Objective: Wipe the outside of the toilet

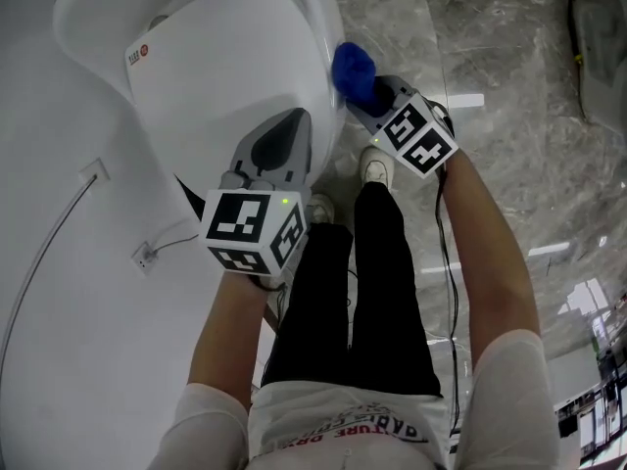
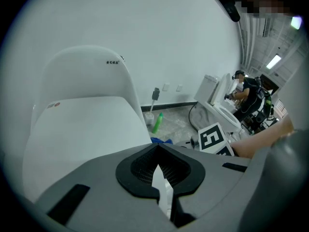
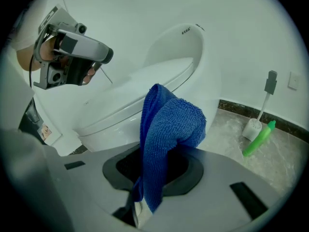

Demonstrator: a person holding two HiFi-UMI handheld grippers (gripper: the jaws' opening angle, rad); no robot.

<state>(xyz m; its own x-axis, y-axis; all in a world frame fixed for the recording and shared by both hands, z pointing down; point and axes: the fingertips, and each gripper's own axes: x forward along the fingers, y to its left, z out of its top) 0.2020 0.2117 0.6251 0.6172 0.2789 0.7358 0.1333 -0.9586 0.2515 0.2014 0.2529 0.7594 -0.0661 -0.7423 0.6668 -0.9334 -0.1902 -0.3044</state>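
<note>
1. The right gripper (image 3: pixel 154 178) was clamped on a blue cloth (image 3: pixel 166 139). The cloth stuck up out of the jaws in a folded lump.
2. From the head view, the cloth sat at the right side of the toilet (image 1: pixel 225 57), just beside the curved outer edge below the lid. I couldn't tell if it was actually touching.
3. The left gripper (image 1: pixel 284 140) had its jaws together with nothing in them, just a thin slit between. It hung over the near end of the toilet, overlapping the rim there.
4. The lid was down, so the top was one smooth white slab with a rounded edge all round.
5. The left side was tight. A white wall (image 1: pixel 59 311) ran close along it, with a thin cable (image 1: pixel 44 253) and a small plate on it.
6. The right side was roomy, all grey marble floor (image 1: pixel 509 116) stretching far and right.
7. The person's shoes (image 1: pixel 375 164) stood on the floor near the toilet's near end, just below the right gripper.
8. Farther along the wall's dark skirting stood a brush (image 3: pixel 260 108) in its holder with a green bottle (image 3: pixel 258 139) just beside it, both well apart from the cloth.
9. Way off at the far right there was a second toilet (image 2: pixel 222 105) with another person (image 2: pixel 248 93) next to it.
</note>
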